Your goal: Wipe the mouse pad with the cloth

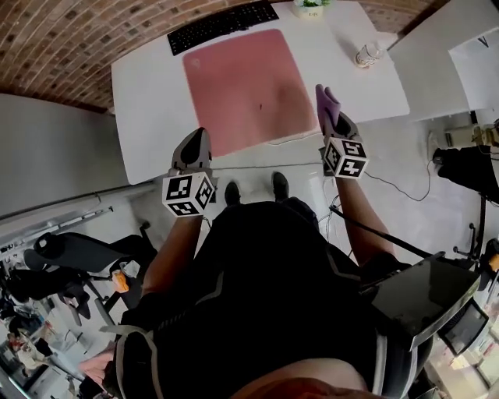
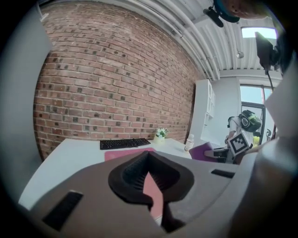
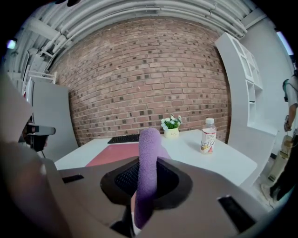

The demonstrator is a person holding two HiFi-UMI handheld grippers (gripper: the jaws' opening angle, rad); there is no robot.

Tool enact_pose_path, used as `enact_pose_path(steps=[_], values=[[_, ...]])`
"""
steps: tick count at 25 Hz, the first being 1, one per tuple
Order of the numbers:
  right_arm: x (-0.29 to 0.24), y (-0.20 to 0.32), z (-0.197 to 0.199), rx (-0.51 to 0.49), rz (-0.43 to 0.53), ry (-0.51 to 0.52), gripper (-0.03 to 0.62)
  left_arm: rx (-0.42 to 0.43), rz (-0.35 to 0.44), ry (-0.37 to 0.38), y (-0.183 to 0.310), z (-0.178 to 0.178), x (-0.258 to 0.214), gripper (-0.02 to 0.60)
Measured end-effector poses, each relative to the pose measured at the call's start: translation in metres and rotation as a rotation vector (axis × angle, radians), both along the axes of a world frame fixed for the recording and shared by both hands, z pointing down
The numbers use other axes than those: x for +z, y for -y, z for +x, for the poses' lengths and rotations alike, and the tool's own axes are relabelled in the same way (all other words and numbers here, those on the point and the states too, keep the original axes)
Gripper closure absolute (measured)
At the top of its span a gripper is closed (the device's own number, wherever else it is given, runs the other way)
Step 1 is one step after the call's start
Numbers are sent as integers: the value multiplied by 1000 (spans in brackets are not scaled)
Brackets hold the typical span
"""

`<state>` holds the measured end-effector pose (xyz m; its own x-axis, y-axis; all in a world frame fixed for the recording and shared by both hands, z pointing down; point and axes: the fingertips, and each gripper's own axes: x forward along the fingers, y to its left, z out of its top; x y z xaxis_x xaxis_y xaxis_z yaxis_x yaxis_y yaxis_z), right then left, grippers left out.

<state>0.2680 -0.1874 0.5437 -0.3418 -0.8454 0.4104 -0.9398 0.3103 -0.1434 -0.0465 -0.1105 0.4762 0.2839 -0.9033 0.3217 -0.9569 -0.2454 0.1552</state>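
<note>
The pink mouse pad [image 1: 245,90] lies in the middle of the white table [image 1: 148,101], with a black keyboard [image 1: 222,25] just beyond it. A purple cloth [image 1: 326,103] sticks up from my right gripper [image 1: 333,118], which is shut on it at the table's near edge, just right of the pad. In the right gripper view the cloth [image 3: 150,144] stands upright between the jaws, above the pad [image 3: 114,153]. My left gripper [image 1: 196,136] hovers at the pad's near left corner, shut and holding nothing; the pad [image 2: 125,153] shows beyond it.
A plastic bottle [image 1: 366,53] and a small potted plant [image 1: 310,6] stand at the table's far right. A brick wall [image 3: 139,83] backs the table. Office chairs [image 1: 78,253] are on the floor at left, cables and gear [image 1: 468,167] at right.
</note>
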Motion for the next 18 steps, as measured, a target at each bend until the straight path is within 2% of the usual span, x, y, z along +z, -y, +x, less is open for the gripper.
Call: enact_pose_path(steps=[9, 18], values=[[92, 21, 0, -108, -140, -154, 540, -94, -112, 14, -15, -5, 53, 578], [143, 4, -56, -199, -256, -196, 539, -76, -140, 7, -34, -18, 65, 578]])
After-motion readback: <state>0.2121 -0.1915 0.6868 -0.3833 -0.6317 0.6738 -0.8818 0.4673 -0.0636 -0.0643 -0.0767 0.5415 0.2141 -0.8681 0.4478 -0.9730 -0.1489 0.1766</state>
